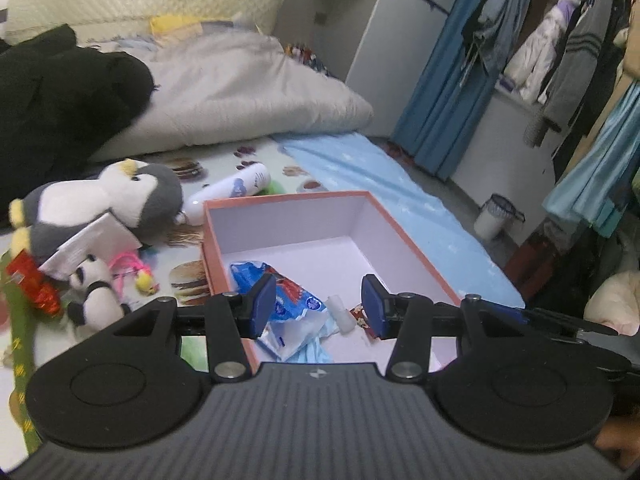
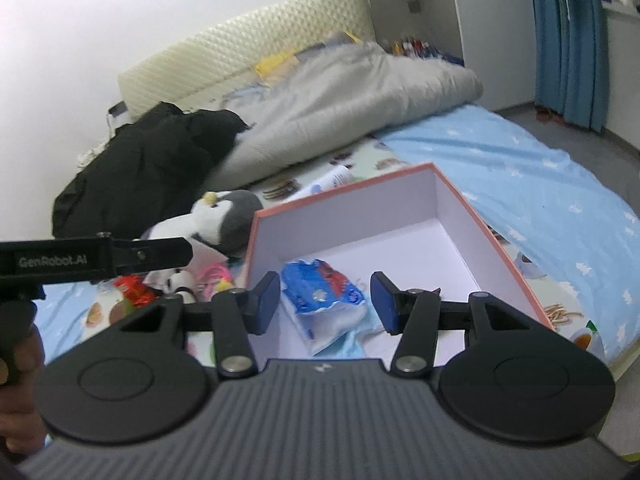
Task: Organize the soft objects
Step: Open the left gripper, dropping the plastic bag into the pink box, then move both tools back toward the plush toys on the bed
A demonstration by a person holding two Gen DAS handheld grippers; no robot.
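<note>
Both of my grippers hang above the orange-rimmed cardboard box with white walls (image 1: 408, 236): the left gripper (image 1: 319, 306) and the right gripper (image 2: 324, 303) each have fingers spread, pinching nothing. A crumpled blue-and-white plastic packet (image 2: 324, 300) lies inside the box at its near end. Left of the box, on the printed bedsheet (image 1: 248, 156), rest a grey-and-white plush penguin (image 1: 120, 200) and a small plush panda (image 1: 94, 296).
</note>
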